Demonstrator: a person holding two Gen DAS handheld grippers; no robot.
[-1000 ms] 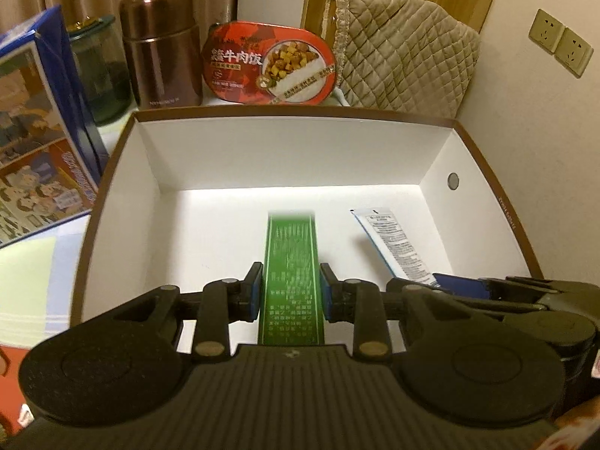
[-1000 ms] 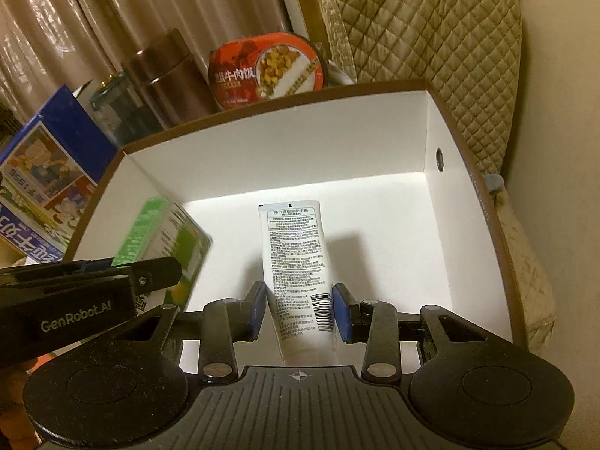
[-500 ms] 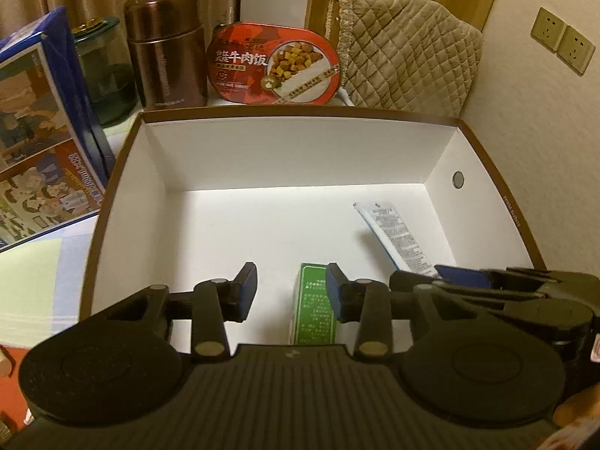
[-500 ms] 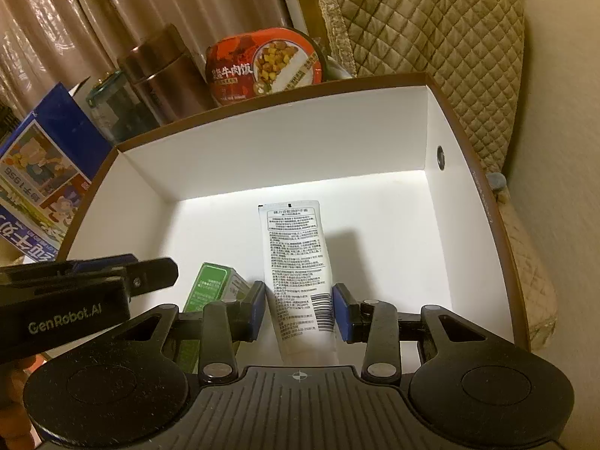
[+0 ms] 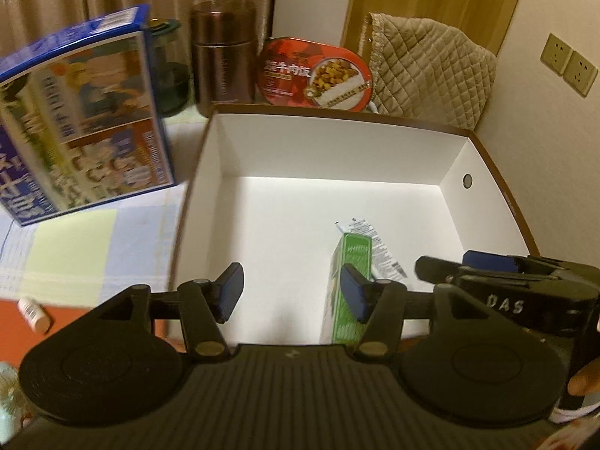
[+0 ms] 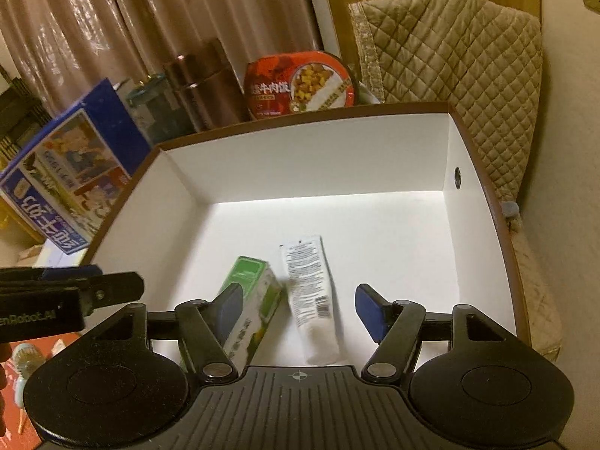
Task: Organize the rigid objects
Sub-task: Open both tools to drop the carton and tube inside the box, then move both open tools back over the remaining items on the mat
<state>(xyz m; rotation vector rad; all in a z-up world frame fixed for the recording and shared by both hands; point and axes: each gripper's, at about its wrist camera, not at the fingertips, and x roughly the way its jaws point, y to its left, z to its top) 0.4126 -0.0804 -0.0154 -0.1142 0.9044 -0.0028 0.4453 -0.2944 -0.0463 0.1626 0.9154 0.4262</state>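
A green carton [image 5: 347, 285] [image 6: 251, 300] lies on the floor of the white box with a brown rim [image 5: 337, 114] [image 6: 300, 120]. A white tube [image 6: 313, 296] [image 5: 375, 247] lies beside it on its right, free of both grippers. My left gripper [image 5: 292, 292] is open and empty above the box's near left part; its right finger overlaps the carton in view. My right gripper [image 6: 300, 309] is open and empty above the tube and carton.
A blue picture box [image 5: 75, 112] stands left of the white box. A brown canister [image 5: 223, 63], a dark jar [image 5: 168, 71] and a red meal tub [image 5: 315, 73] stand behind it. A quilted cover [image 5: 427, 71] is at the back right. A small white tube [image 5: 33, 313] lies near left.
Both grippers opened. The green carton left my left gripper and the tube left my right gripper; both now lie in the box. My left gripper swung left.
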